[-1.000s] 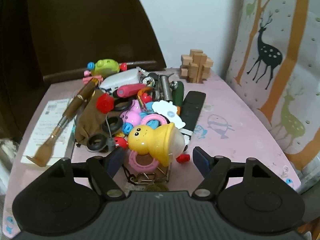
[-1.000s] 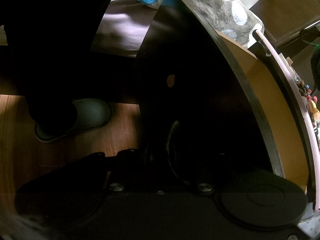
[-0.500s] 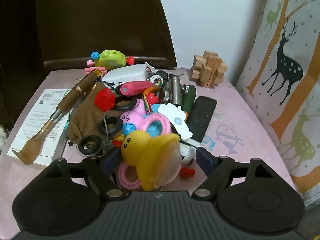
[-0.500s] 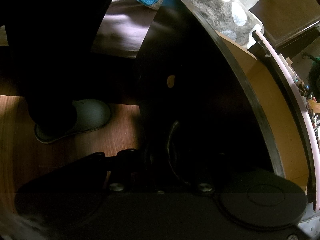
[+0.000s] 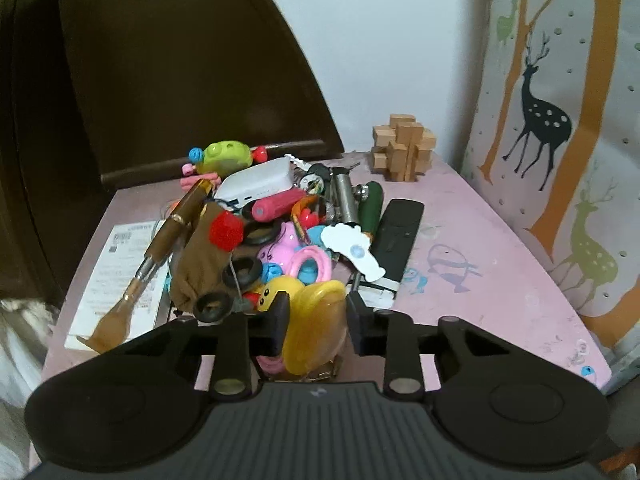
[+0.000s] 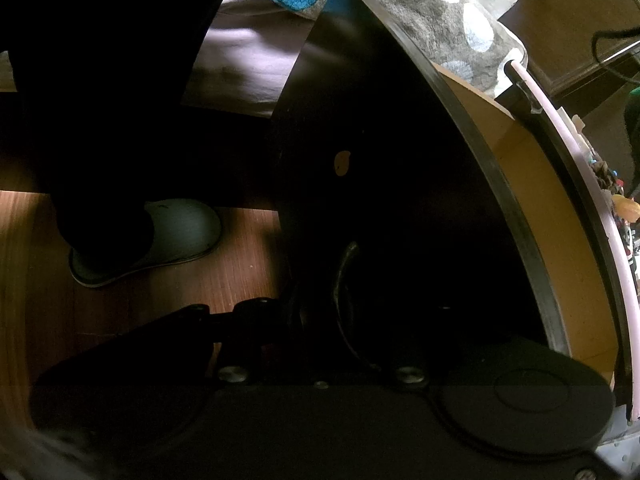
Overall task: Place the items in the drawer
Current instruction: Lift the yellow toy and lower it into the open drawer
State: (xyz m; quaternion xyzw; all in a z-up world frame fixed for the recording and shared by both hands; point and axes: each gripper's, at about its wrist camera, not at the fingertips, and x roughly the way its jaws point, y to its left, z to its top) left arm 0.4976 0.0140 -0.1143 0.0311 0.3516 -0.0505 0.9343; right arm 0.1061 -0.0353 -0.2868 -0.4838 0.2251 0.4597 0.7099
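Observation:
My left gripper (image 5: 318, 320) is shut on a yellow duck toy (image 5: 308, 320) and holds it at the near edge of a pile of toys (image 5: 280, 236) on the pink table (image 5: 472, 256). A pink ring hangs under the duck. In the right wrist view, my right gripper (image 6: 344, 304) sits at the curved metal handle (image 6: 342, 280) of the dark drawer front (image 6: 400, 160). The drawer stands pulled out and shows its wooden inside (image 6: 548, 216). The right gripper's fingers are lost in shadow.
The pile holds a brush (image 5: 160, 248), a brown pouch (image 5: 204, 252), a white box (image 5: 260, 184), a black remote (image 5: 396, 236) and a green toy (image 5: 224, 156). A wooden puzzle (image 5: 402, 148) stands at the back. A paper sheet (image 5: 116, 264) lies left. A slippered foot (image 6: 160, 236) is on the floor.
My left gripper moved onto the yellow duck, shut on it and lifted it, tipping it up. The right gripper has stayed at the drawer handle.

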